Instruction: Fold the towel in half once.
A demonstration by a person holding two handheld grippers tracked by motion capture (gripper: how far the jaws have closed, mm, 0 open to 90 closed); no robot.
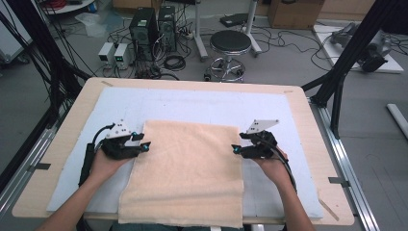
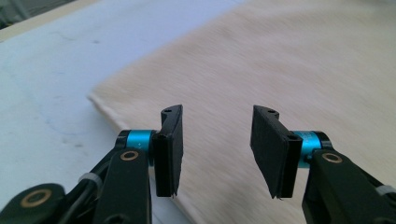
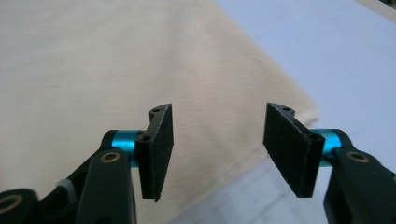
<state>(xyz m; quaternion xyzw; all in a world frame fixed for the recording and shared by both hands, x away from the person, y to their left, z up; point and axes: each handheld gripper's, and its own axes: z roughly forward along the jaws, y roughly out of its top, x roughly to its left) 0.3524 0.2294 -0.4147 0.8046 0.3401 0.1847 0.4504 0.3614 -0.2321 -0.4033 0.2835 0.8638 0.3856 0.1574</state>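
**Both side edges of the towel within reach, jaws spread**

One beige towel (image 1: 185,171) lies flat on the pale mat (image 1: 202,103) that covers the surface (image 1: 308,125), its near edge hanging just over the front. There are two grippers: the left hand-held gripper (image 1: 144,146) sits at the towel's left edge and the right hand-held gripper (image 1: 235,149) at its right edge, both pointing inward. In the left gripper view the jaws stand apart with nothing between them, the cloth's border just under them; the right gripper view shows the same, jaws spread over the border and pinching nothing.

The step in hand looks like taking hold of both side edges for a fold. To do it well, I judge each hand-held gripper should drop low enough for one jaw to slide under the border, bite at matching points, and close fully before lifting, so the cloth rises evenly without skewing.
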